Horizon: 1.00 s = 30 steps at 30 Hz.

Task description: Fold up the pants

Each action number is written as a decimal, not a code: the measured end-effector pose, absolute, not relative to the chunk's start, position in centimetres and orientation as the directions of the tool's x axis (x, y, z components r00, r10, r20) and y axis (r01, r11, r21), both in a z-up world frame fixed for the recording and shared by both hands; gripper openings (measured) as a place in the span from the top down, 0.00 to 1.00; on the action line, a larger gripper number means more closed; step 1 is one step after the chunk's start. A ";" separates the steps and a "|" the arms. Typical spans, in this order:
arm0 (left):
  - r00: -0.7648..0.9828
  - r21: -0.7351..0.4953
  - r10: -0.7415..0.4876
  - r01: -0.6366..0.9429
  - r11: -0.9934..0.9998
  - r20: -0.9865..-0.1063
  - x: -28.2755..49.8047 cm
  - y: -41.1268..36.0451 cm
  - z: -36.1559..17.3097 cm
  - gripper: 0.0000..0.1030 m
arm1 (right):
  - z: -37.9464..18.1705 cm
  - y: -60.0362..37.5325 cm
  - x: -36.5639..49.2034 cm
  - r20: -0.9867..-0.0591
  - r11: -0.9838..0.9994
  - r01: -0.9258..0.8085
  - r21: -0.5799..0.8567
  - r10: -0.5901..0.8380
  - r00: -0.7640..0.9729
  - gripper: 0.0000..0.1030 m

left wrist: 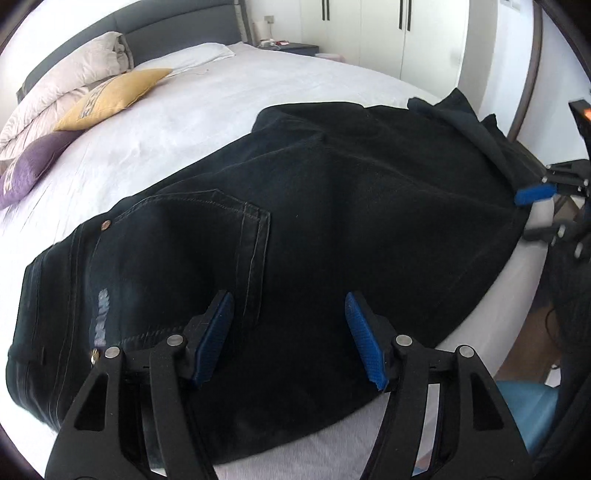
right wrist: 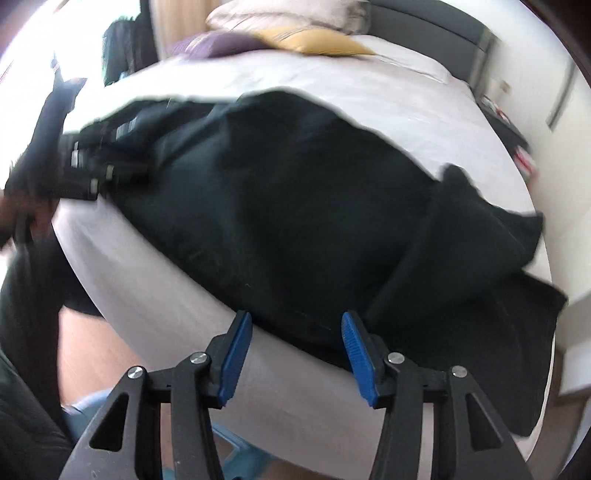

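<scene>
Black jeans point(left wrist: 332, 206) lie flat across the white bed point(left wrist: 184, 122), back pocket point(left wrist: 207, 240) up, waistband at the left and leg ends point(left wrist: 461, 110) at the far right. My left gripper point(left wrist: 288, 299) hovers open over the seat area with nothing between its blue pads. At the right edge of the left wrist view, my right gripper point(left wrist: 532, 214) sits by the jeans' near edge. In the right wrist view the right gripper point(right wrist: 295, 319) stands open at the jeans' point(right wrist: 295, 203) edge by the mattress side point(right wrist: 166, 295), holding nothing. The left gripper point(right wrist: 92, 166) is blurred at the left.
A yellow cushion point(left wrist: 110, 98), a purple cushion point(left wrist: 33, 166) and a bundled pale duvet point(left wrist: 66, 74) lie by the grey headboard. White wardrobe doors point(left wrist: 369, 29) and a nightstand point(left wrist: 291, 46) stand beyond. A person's leg point(right wrist: 92, 350) is beside the bed.
</scene>
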State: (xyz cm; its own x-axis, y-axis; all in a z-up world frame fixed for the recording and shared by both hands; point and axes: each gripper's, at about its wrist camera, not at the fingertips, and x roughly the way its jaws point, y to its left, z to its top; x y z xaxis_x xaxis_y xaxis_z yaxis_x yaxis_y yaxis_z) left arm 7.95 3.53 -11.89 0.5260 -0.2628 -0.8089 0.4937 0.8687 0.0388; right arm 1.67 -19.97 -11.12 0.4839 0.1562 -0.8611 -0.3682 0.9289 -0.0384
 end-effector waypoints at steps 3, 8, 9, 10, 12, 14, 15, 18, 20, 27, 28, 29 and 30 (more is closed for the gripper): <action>0.537 0.038 -0.258 0.479 0.877 -0.803 8.2 3.4 -12.3 0.38 | -7.2 -23.2 4.2 -0.806 0.978 -0.207 0.002 0.124 0.578 0.37; 0.565 0.055 -0.227 0.438 0.897 -0.793 8.3 1.4 -12.5 0.32 | -4.2 -27.7 12.1 -0.805 0.994 0.106 -0.005 -0.066 0.589 0.18; 0.571 0.057 -0.223 0.431 0.901 -0.790 8.1 1.2 -12.6 0.31 | -4.4 -27.6 13.3 -0.814 0.993 0.113 -0.026 -0.087 0.574 0.18; 0.576 0.054 -0.222 0.422 0.905 -0.787 8.1 1.1 -12.6 0.30 | -4.9 -27.1 14.7 -0.823 0.991 0.114 -0.065 -0.117 0.555 0.18; 0.582 0.046 -0.222 0.409 0.911 -0.783 8.1 0.7 -13.0 0.29 | -6.2 -25.5 16.8 -0.828 0.985 0.109 -0.131 -0.169 0.534 0.18; 0.583 0.044 -0.219 0.402 0.915 -0.782 8.3 0.6 -13.0 0.28 | -7.8 -24.6 18.8 -0.836 0.975 0.103 -0.196 -0.221 0.502 0.18; 0.583 0.044 -0.219 0.402 0.915 -0.783 8.4 0.5 -13.0 0.28 | -8.4 -24.6 19.5 -0.846 0.974 0.102 -0.205 -0.228 0.482 0.18; 0.580 0.038 -0.224 0.405 0.914 -0.783 8.4 0.6 -13.0 0.27 | -10.5 -24.4 21.0 -0.858 0.957 0.086 -0.275 -0.285 0.426 0.19; 0.581 0.038 -0.224 0.403 0.914 -0.783 8.3 0.9 -13.0 0.26 | -11.9 -25.6 22.0 -0.862 0.941 0.121 -0.315 -0.337 0.379 0.20; 0.583 0.043 -0.215 0.395 0.918 -0.784 8.5 0.7 -13.1 0.26 | -12.0 -28.6 21.5 -0.904 0.976 0.133 -0.170 -0.208 0.372 0.79; 0.582 0.044 -0.213 0.395 0.918 -0.785 8.7 0.6 -13.1 0.25 | -11.6 -28.9 21.1 -0.902 0.978 0.140 -0.157 -0.200 0.383 0.86; 0.581 0.045 -0.210 0.392 0.919 -0.786 8.8 0.5 -13.1 0.25 | -10.9 -29.3 20.6 -0.893 0.980 0.152 -0.130 -0.183 0.412 0.88; 0.580 0.045 -0.209 0.391 0.919 -0.787 8.8 0.4 -13.2 0.25 | -10.1 -29.8 20.1 -0.882 0.982 0.158 -0.102 -0.163 0.443 0.90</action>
